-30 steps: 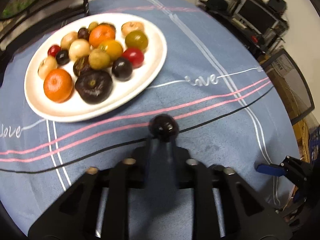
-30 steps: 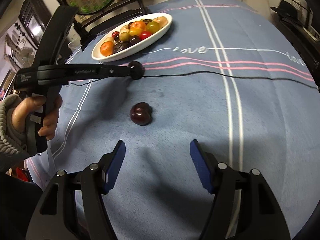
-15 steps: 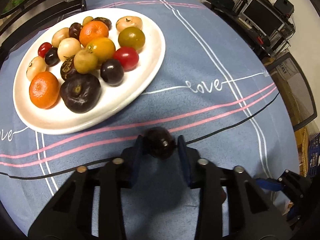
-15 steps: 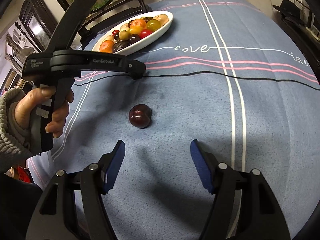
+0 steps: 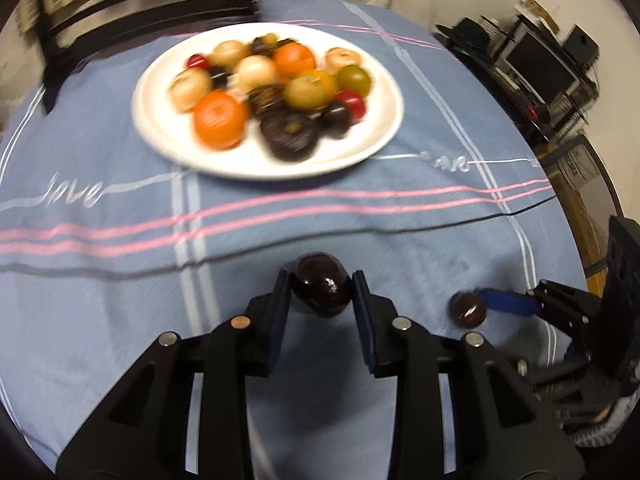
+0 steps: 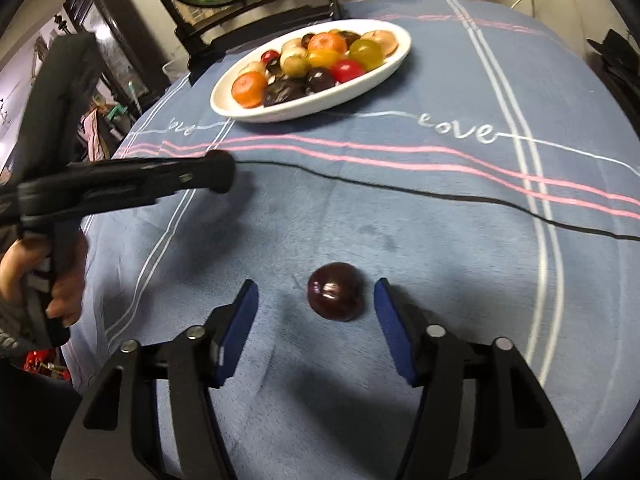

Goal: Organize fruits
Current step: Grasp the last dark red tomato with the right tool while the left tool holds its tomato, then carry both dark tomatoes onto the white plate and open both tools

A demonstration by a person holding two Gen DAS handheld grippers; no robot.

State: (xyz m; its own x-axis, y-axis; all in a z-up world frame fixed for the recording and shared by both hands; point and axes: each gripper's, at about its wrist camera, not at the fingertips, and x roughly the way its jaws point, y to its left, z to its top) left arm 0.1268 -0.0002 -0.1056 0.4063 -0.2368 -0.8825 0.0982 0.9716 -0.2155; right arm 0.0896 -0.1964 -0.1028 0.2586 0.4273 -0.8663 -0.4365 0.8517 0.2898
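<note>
Since the white plate [image 5: 384, 136] already carries the mixed fruit pile, the two dark plums off it look like the leftovers to bring in. Left tongs [image 5: 322, 292] are clamped on one dark plum [image 5: 322, 288], held off the blue cloth of the desk [image 5: 120, 280], well short of the plate; probably carrying it there. Right tongs [image 6: 316, 312] stand apart, pads either side of the second plum [image 6: 336, 297], not touching it, plum resting on the cloth near the desk's front. It sits closer to the right pad, so I'd guess a small recentre before closing. Round glossy fruit may roll or squirt out if pinched off-centre. Left view is motion-blurred.
</note>
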